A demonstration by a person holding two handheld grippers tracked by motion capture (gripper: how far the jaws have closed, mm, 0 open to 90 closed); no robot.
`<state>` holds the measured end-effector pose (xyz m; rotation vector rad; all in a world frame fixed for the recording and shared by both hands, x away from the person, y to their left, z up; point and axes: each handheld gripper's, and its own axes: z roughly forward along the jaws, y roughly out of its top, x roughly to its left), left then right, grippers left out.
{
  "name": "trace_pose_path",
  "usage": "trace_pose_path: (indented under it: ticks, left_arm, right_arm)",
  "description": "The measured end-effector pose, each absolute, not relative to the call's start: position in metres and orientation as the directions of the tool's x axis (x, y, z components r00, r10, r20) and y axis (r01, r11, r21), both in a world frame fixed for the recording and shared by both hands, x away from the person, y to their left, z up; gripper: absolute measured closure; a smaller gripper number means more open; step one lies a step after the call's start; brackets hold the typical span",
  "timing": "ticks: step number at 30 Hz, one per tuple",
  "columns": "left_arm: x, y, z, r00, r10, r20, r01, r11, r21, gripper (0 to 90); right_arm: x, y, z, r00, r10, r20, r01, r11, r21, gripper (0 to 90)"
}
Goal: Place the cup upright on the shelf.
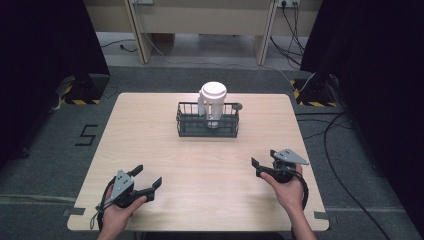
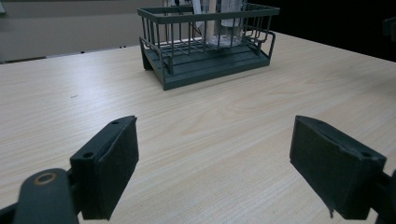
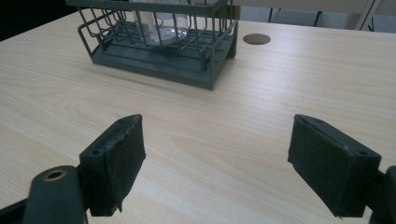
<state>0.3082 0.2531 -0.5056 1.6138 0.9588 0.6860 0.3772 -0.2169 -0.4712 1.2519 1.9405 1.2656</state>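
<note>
A dark green wire basket (image 1: 186,128) stands at the middle back of the wooden table (image 1: 150,145). Inside it a white-lidded clear pitcher (image 1: 213,102) stands upright. The basket (image 2: 205,63) lies ahead in the left gripper view, with the pitcher's clear base (image 2: 225,32) behind its bars. In the right gripper view the basket (image 3: 159,60) sits upper left, holding the pitcher (image 3: 161,23). My left gripper (image 1: 148,177) is open near the front left, held in a hand, nothing between its jaws. My right gripper (image 1: 264,161) is open at the front right, also bare.
A round cable hole (image 3: 256,39) sits in the table just right of the basket. Cables (image 1: 345,185) trail on the carpet at the right. Dark curtains flank both sides, and a wooden bench (image 1: 200,20) stands behind the table.
</note>
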Motion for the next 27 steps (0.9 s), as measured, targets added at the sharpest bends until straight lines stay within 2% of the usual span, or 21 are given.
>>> trace_pose_path:
  ticks: [27]
  left_arm:
    - [0.309, 0.254, -0.507, 0.501, 0.864, -0.046, 0.243, -0.089, 0.966, 15.0]
  right_arm:
    - [0.344, -0.239, -0.494, -0.408, 0.908, 0.096, 0.420, 0.093, 0.903, 19.8]
